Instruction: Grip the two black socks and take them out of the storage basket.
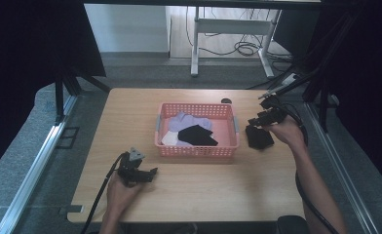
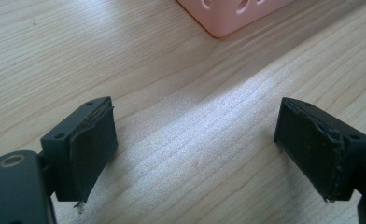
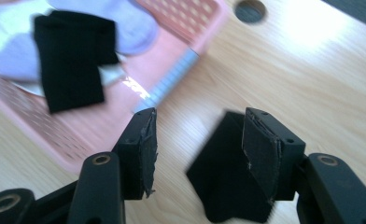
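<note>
**Right gripper above the black cloth beside the basket**

The right gripper (image 3: pixel 197 154) hovers with jaws apart over the folded black cloth (image 1: pixel 258 137), which lies flat on the light wooden table (image 1: pixel 194 190), just right of the pink plastic basket (image 1: pixel 197 150). The cloth sits between and under the jaws, nearer the right one. The left gripper (image 2: pixel 195 154), jaws wide apart, rests over bare wood near the front edge

Bare table (image 1: pixel 203 195) near the person, pink basket (image 1: pixel 197 150) mid-table (walls raised), black cloth (image 1: pixel 258 137) beside it
</note>
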`<state>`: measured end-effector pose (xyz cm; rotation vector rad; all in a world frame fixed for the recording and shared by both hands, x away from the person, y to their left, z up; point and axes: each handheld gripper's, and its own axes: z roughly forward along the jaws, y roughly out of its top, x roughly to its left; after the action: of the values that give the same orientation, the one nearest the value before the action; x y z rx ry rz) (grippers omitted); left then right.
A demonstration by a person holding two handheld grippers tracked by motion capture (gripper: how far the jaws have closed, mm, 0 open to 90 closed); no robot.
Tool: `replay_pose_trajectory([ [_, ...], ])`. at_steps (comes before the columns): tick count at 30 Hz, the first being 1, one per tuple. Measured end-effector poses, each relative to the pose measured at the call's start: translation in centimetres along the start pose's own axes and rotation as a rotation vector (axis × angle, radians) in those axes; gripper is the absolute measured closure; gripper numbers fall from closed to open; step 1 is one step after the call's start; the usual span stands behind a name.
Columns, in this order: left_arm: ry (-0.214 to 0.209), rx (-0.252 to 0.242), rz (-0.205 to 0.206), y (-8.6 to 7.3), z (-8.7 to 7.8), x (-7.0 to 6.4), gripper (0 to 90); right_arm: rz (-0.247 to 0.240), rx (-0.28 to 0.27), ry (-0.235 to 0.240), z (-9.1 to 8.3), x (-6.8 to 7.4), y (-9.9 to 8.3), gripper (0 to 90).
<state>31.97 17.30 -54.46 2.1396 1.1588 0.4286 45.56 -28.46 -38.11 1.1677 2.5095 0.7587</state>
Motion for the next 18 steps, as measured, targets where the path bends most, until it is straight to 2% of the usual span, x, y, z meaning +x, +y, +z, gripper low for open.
replay_pose_trajectory([
  [8,-0.001,0.0,-0.006,0.0,0.0,0.0,12.6,-0.087,0.003,0.059,2.2,3.4,3.1,46.9],
  [10,-0.001,0.0,-0.006,0.0,0.0,0.0,12.6,-0.1,0.014,0.072,3.1,4.4,3.7,47.4],
  [11,-0.001,0.0,-0.006,0.0,0.0,0.0,12.6,-0.1,0.014,0.072,3.1,4.4,3.7,47.4],
  [12,-0.001,0.0,-0.006,0.0,0.0,0.0,12.6,-0.121,0.024,0.09,4.0,5.3,4.3,47.8],
  [14,-0.001,0.0,-0.006,0.0,0.0,0.0,12.6,-0.132,0.03,0.093,4.5,5.7,4.6,47.9],
  [15,-0.001,0.0,-0.006,0.0,0.0,0.0,12.6,-0.146,0.039,0.112,5.5,6.6,5.0,48.2],
  [16,-0.001,0.0,-0.006,0.0,0.0,0.0,12.6,-0.146,0.039,0.112,5.5,6.6,5.0,48.2],
  [18,-0.001,0.0,-0.006,0.0,0.0,0.0,12.6,-0.174,0.054,0.121,7.0,7.7,5.5,48.7],
])
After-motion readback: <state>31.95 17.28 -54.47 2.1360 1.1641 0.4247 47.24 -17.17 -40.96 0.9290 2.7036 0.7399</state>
